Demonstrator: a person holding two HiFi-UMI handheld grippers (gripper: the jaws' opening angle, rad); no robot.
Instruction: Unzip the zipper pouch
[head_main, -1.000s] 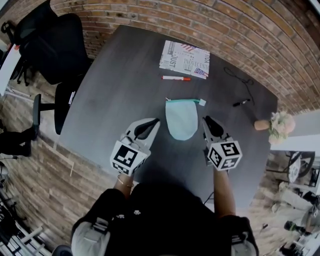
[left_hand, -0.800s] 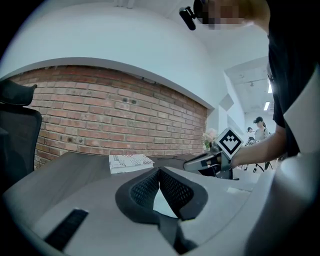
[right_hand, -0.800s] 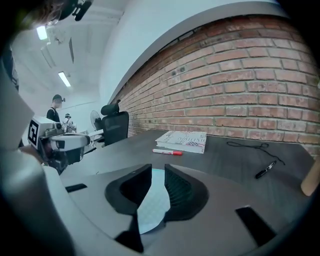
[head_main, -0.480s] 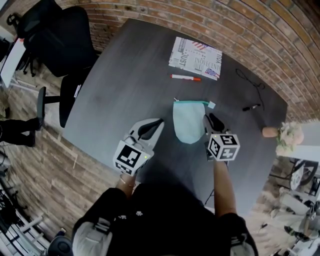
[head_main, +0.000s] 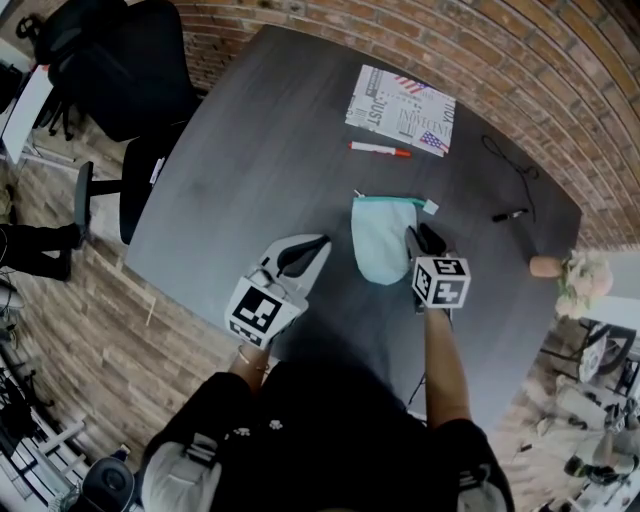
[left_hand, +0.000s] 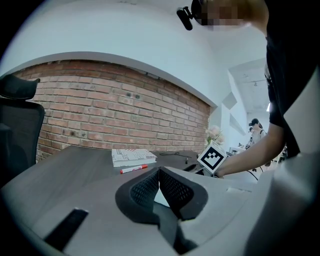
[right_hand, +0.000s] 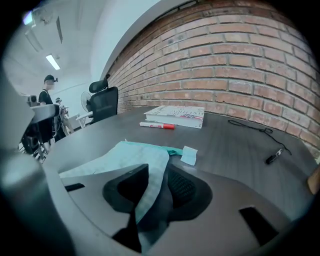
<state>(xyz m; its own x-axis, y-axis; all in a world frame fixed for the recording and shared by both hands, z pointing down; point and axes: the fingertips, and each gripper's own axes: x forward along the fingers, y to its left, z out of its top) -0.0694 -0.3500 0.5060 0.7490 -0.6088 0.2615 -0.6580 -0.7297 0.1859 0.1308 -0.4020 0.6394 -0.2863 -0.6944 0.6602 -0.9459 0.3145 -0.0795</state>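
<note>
– Zipper pouch (head_main: 381, 240): where does it lie?
– Flat on the dark grey, wood-grained table (head_main: 250, 150), toward the person's side, between the two grippers. Pale mint fabric, soft-looking. Straight across the far edge, rounded at the near end.
– Zipper?
– Teal zipper band (head_main: 388, 199) along the straight far edge. Small white square tag (head_main: 431, 207) at its right end.
– Right gripper (head_main: 420, 240)?
– At the pouch's right edge, angled down. Jaws have just been opening and stand wide. In the right gripper view the pouch's edge runs through the gap, with black ribbed pads (right_hand: 182, 187) on either side, not pressing it.
– Left gripper (head_main: 318, 243)?
– Just left of the pouch, apart from it. Jaws together, their mesh-textured faces meeting with nothing between.
– Other items?
– Beyond the pouch: a slim white marker (head_main: 380, 150) with a red cap, then a flat printed booklet (head_main: 400, 97). To the right, a thin black cable (head_main: 510, 165) and a short black stick (head_main: 508, 215), too small to identify. Brick wall (head_main: 450, 40) past the table's far edge.
</note>
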